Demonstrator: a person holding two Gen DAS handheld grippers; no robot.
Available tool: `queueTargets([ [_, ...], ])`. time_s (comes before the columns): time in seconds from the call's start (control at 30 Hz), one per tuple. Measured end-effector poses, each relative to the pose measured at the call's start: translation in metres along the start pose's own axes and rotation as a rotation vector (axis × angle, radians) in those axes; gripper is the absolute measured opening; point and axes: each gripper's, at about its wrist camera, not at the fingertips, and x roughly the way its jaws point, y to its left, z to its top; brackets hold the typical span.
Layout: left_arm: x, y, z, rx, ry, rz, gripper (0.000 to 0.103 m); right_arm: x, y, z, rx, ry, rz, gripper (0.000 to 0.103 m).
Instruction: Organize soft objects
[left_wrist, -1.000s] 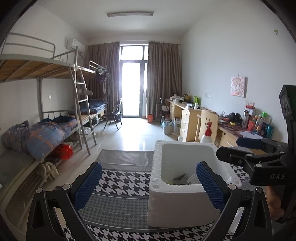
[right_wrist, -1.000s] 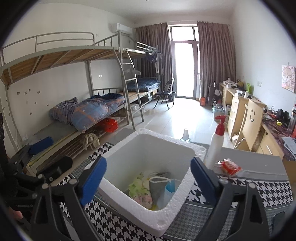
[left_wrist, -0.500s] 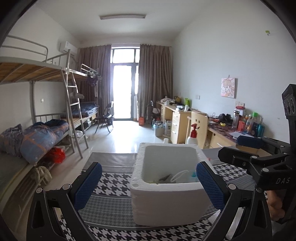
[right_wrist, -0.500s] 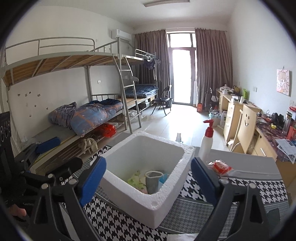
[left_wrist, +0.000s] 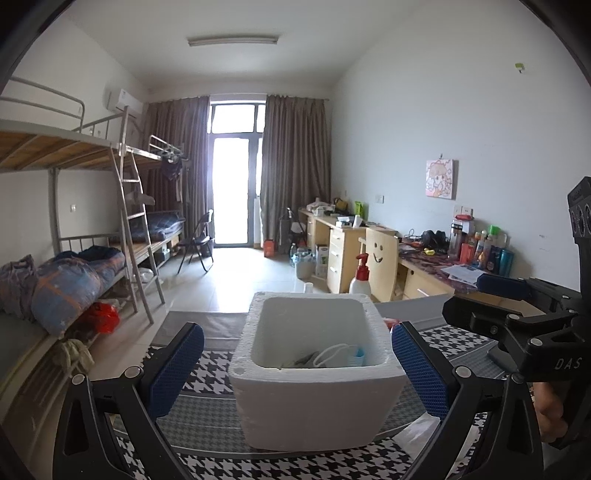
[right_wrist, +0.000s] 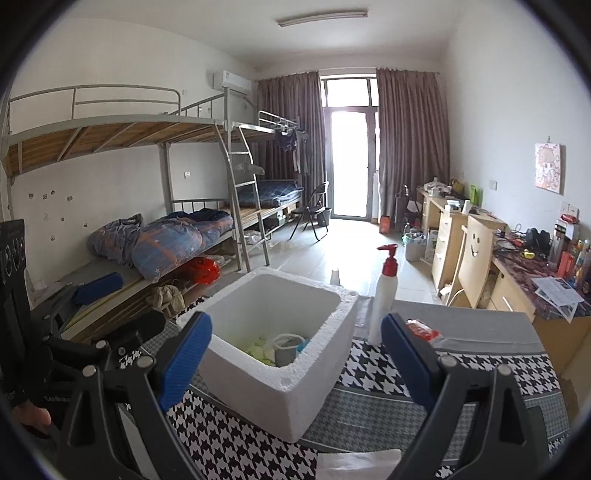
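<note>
A white foam box (left_wrist: 314, 373) (right_wrist: 280, 354) stands on the houndstooth tablecloth (left_wrist: 207, 373). Inside lie soft things: a white and blue face mask (left_wrist: 341, 356), a pale green cloth (right_wrist: 258, 349) and a grey pouch with a white loop (right_wrist: 286, 349). My left gripper (left_wrist: 295, 373) is open, its blue pads either side of the box and nearer the camera, holding nothing. My right gripper (right_wrist: 295, 358) is open too, empty, pulled back from the box. Each gripper shows at the edge of the other's view.
A white pump bottle with a red top (right_wrist: 384, 295) stands behind the box, a red packet (right_wrist: 421, 328) beside it. White paper (right_wrist: 354, 463) lies at the table's near edge. Bunk beds (right_wrist: 166, 236) line the left wall, desks (right_wrist: 517, 273) the right.
Both grippers have drawn back and up from the box, so it looks smaller and less of its inside shows. The left view has swung right, centring the box. Both stay open.
</note>
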Motion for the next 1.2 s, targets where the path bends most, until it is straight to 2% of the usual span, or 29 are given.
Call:
queueTargets([
  [0.37,-0.006,-0.014,-0.002,-0.009,-0.023,-0.041,0.102,-0.02,-0.018,-0.012,0.036,-0.01,-0.06,0.095],
  [1.2,-0.004,-0.047,-0.02,0.033,0.028,-0.133,0.102,-0.051,-0.051,-0.042,0.092,-0.008,-0.143,0.095],
])
